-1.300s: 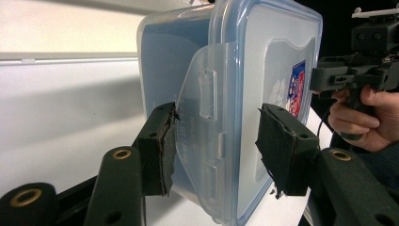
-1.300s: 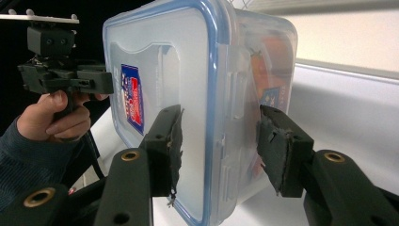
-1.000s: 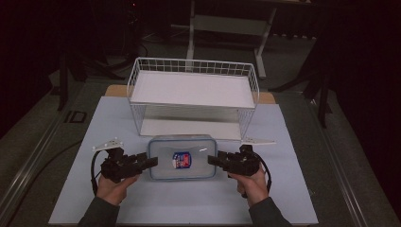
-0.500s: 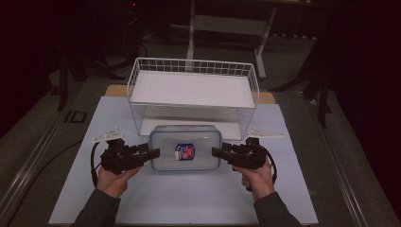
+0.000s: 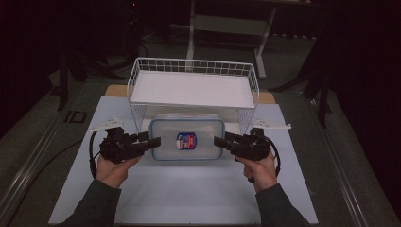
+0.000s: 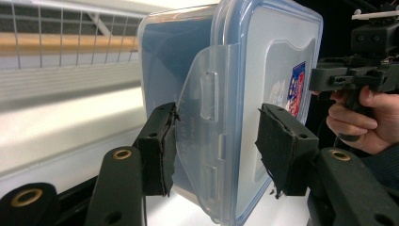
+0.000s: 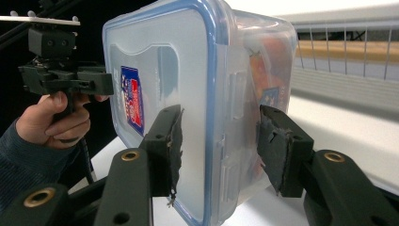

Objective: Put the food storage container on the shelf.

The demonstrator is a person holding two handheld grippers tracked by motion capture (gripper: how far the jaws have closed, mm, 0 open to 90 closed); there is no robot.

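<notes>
Now the box (image 5: 187,139) sits farther back than it did a second ago: its rear edge has slid in under the front of the wire rack (image 5: 194,71), where earlier it lay wholly clear of the rack on the open sheet. Both claws have travelled forward with it. The left claw (image 5: 154,142) meets the box's left end and the right claw (image 5: 220,141) its right end; in the left gripper view the pads (image 6: 160,146) stand apart to either side of the side latch (image 6: 207,96), one pad touching the plastic, the other with a gap, and the right gripper view shows the same straddling stance, jaws parted, not clamped. My reading is that the box is being pushed between the two claws into the rack's lower space, and that most of its length is yet to go in. The blue-rimmed lid is shut, with a small label (image 5: 186,141) at its middle. The rack's white upper shelf is bare. Under everything lies a white sheet (image 5: 189,198) on the table, with a strip of wood at the back edge. The room beyond is dark; a pale frame stands behind.
</notes>
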